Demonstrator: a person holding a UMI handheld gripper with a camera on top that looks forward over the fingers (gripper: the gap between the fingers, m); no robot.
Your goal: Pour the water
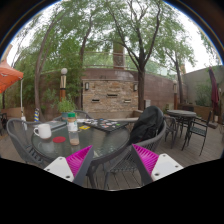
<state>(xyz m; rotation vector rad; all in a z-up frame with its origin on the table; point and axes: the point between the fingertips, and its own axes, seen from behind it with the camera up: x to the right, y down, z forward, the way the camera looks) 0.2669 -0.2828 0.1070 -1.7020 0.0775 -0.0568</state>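
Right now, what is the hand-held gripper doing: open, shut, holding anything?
Hand-held gripper: open, holding nothing; white ceramic mug and clear plastic bottle stand beyond its fingers.

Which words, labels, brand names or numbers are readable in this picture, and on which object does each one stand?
No text can be read.
Bottle on the glass table: its label is too small to read.
White mug: no print visible.
Flat items on the table: any print is blurred.
The open gripper holds nothing.
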